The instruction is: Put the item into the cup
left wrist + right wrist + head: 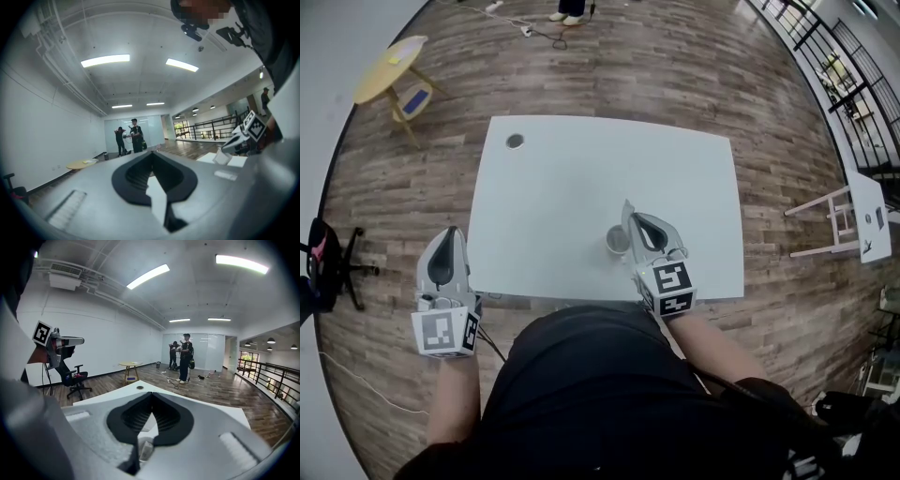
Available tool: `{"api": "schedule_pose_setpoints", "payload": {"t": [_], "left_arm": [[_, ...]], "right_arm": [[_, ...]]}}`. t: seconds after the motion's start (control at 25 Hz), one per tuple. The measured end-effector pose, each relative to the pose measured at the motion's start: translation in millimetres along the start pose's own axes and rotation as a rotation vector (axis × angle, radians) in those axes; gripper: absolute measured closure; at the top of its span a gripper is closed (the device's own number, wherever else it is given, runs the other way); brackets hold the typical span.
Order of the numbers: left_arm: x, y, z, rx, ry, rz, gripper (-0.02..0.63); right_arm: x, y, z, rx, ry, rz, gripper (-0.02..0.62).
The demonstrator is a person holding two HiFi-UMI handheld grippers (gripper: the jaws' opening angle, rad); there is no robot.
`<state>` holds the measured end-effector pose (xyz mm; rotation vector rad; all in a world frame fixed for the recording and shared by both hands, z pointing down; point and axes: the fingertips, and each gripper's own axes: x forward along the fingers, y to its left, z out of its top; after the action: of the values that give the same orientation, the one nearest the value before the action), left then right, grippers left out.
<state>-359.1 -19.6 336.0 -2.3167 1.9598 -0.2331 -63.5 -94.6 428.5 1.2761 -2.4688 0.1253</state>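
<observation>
A white table point(581, 187) is set on a wood-plank floor point(675, 66), flanked by a small round yellow table point(389, 64), a black office chair point(333, 258) and a black railing point(811, 33), while white walls point(103, 338) are lit by ceiling strip lights point(147, 276).

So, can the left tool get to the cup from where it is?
Probably yes. The left tool is off the left edge of the table, with only bare tabletop between it and the cup. The right tool sits by the cup's right side, so approach from the left.
</observation>
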Motion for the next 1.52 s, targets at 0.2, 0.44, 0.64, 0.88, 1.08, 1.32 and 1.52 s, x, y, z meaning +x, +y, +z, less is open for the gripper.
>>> {"api": "schedule_pose_setpoints", "payload": {"t": [0.2, 0.44, 0.64, 0.88, 1.08, 1.32, 1.52], "left_arm": [[6.9, -3.5, -0.1, -0.008, -0.008, -0.015, 0.606], [12.3, -5.0, -2.4, -0.019, -0.003, -0.022, 0.606], [15.3, -6.1, 2.1, -0.016, -0.017, -0.02, 0.606], [15.0, -4.5, 3.6, -0.014, -0.012, -0.016, 0.606], [14.7, -8.0, 0.8, -0.02, 0.006, -0.021, 0.606], [12.0, -11.8, -6.8, -0.026, 0.026, -0.029, 0.606], [15.2, -16.6, -9.9, -0.034, 0.038, -0.038, 0.606]], "right_arm": [[-0.8, -5.0, -3.5, 0.0, 0.016, -0.015, 0.592], [-4.2, -8.3, -4.6, -0.013, 0.026, -0.018, 0.592], [-6.9, -9.2, -5.6, -0.024, 0.028, -0.007, 0.592], [-9.5, -3.4, -6.2, -0.047, 0.025, 0.024, 0.592], [-11.1, 2.9, -10.4, -0.062, 0.033, 0.048, 0.592], [-11.2, 9.6, -20.4, -0.042, 0.058, 0.067, 0.592], [-13.7, 16.1, -26.9, -0.042, 0.07, 0.089, 0.592]]}}
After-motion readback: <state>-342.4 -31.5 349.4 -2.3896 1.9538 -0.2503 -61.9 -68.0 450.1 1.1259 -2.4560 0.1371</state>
